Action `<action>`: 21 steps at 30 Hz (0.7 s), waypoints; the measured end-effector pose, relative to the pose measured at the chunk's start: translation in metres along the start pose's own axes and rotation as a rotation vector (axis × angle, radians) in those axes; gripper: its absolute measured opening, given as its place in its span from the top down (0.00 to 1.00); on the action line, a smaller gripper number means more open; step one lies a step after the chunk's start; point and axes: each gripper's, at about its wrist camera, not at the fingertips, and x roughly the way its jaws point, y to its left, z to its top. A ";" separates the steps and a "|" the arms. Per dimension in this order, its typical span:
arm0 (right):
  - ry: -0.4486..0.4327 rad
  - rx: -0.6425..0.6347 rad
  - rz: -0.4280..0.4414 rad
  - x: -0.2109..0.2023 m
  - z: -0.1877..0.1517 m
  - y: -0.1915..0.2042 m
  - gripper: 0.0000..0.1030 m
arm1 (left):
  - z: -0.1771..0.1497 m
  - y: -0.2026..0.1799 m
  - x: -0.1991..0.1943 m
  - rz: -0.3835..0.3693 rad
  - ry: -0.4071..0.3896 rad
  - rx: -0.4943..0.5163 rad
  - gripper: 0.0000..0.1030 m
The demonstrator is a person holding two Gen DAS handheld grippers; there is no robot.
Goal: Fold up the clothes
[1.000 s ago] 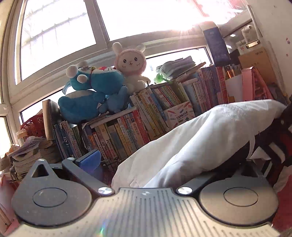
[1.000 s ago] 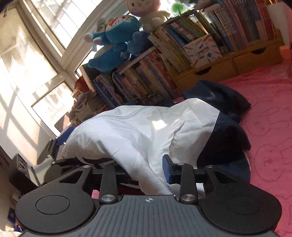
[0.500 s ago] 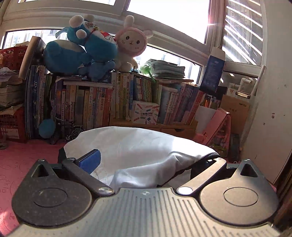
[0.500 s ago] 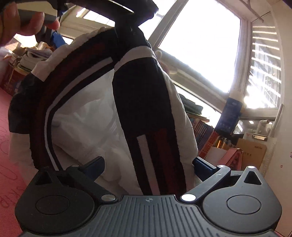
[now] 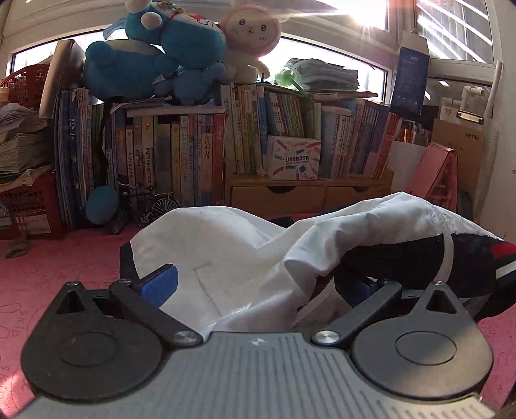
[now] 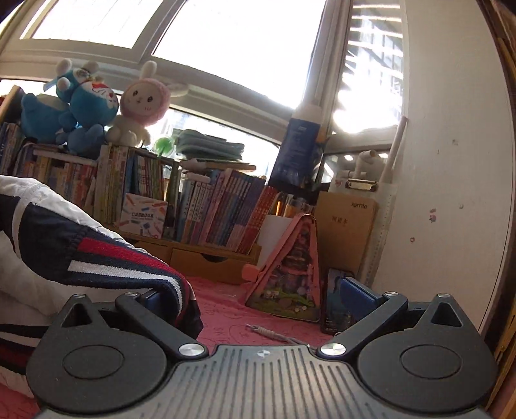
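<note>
Left wrist view, from the left: soft pink mat, stamped with faint cartoon outlines. Behind, upright books, thin glossy spines packed tight. On top, round blue plush and fluffy bunny with pink hood. Under the next row of books, plain wooden drawers with half-moon cut-outs.

In the middle, jacket in a loose heap on the mat: smooth white woven cloth with a stitched seam, turning on the right into dark navy with a red and white band.

Low in front, left gripper: flat black link arms, jaws wide apart. Takes in a bunch of the jacket between them. Left blue pad bare beside the white cloth, right pad half hidden under the navy part. No pinch to see, so read as open.

Right wrist view, from the left: same jacket, with ribbed cuff in navy, red and white draped over the left finger. Right gripper: jaws spread to the full, having just been opening, gripping nothing; only mat between them. On the mat, thin pale cord. Further right, triangular pink case with a picture front, then flat white wall.
</note>
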 end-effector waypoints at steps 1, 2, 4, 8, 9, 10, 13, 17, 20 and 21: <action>0.043 0.082 0.047 0.012 0.005 -0.014 0.00 | 0.000 -0.001 0.000 0.001 0.003 0.013 0.00; 0.088 0.178 0.100 0.023 0.008 -0.025 0.00 | 0.000 -0.002 -0.001 0.002 0.006 0.026 0.00; 0.204 0.372 0.206 0.053 0.006 -0.048 0.00 | -0.001 -0.005 -0.003 0.032 0.005 0.085 0.00; 0.348 0.404 0.234 0.093 -0.012 -0.048 0.00 | -0.001 0.000 -0.010 0.068 0.010 0.138 0.00; 0.368 0.347 0.225 0.097 -0.017 -0.040 0.00 | 0.000 0.003 -0.011 0.074 0.011 0.140 0.00; 0.375 0.271 0.228 0.095 -0.022 -0.031 0.00 | 0.001 0.006 -0.012 0.080 0.012 0.141 0.00; 0.332 0.072 0.268 0.068 -0.031 -0.009 0.01 | 0.002 0.016 -0.006 0.093 0.040 0.130 0.00; 0.197 -0.033 0.499 0.010 -0.026 -0.014 0.05 | 0.001 0.036 0.016 0.051 0.111 0.031 0.00; 0.090 0.040 0.818 -0.030 -0.016 -0.028 0.06 | -0.004 0.049 0.019 -0.020 0.134 -0.047 0.00; 0.098 0.095 0.945 -0.033 -0.013 -0.026 0.06 | -0.005 0.052 0.015 -0.058 0.129 -0.063 0.00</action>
